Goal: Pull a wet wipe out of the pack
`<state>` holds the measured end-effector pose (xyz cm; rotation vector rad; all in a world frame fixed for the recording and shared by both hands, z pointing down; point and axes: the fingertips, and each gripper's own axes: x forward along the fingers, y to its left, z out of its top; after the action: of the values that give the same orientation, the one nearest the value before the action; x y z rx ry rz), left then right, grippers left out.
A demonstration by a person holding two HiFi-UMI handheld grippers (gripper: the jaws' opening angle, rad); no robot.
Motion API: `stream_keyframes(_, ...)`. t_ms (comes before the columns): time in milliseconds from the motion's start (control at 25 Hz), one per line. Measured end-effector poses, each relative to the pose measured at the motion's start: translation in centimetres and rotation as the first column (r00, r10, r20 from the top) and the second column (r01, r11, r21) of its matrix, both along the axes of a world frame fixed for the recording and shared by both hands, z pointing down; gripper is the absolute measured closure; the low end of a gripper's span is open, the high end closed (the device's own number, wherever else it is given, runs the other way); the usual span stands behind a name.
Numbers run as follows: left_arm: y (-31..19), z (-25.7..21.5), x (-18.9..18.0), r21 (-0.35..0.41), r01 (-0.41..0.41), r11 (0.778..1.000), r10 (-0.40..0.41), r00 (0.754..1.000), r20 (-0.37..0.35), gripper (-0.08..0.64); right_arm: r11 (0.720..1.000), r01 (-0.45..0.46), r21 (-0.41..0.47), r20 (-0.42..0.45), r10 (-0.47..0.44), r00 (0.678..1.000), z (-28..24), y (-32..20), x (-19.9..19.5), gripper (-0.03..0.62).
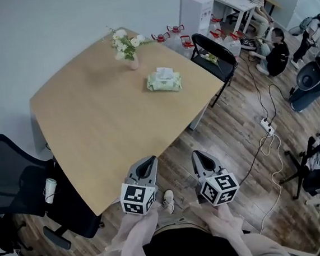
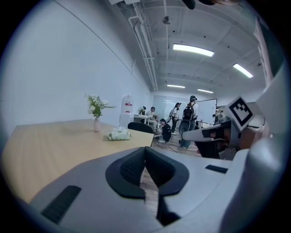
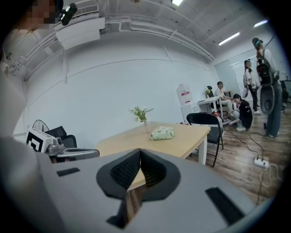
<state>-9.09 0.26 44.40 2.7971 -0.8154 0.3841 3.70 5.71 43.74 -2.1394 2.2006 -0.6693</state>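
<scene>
Left tongs (image 1: 146, 164) and right tongs (image 1: 203, 159) I am holding clenched and empty, off the near edge of the light wooden table (image 1: 92, 125); the pale green wet-wipe pack (image 1: 164, 81) is lying toward its far right edge.

A flower vase (image 1: 133, 62) is standing on the tabletop (image 1: 93, 136) at 12 o'clock. A black chair (image 1: 214, 47) is standing at 2 o'clock, and a power strip (image 1: 267, 125) is lying at 3 o'clock.

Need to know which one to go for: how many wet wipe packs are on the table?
1. The wet wipe pack lies on the table, toward its far right side, near the flower vase. No other pack shows.
</scene>
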Motion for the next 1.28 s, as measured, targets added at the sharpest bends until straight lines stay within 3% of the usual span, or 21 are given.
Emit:
stream_keyframes(760, -3.3, 1.1, 2.2, -0.011, -0.019, 1.000, 0.019, 1.000, 0.016, 0.549, 1.000, 0.009, -0.014, 0.033, -0.008, 0.999, 1.2, -3.6, 1.4, 0.580)
stream_keyframes(1280, -8.2, 0.8, 7.3, -0.003, -0.002, 1.000, 0.002, 1.000, 0.021, 0.549, 0.999, 0.048, -0.012, 0.031, -0.047, 0.998, 0.9, -9.4, 6.2, 0.580)
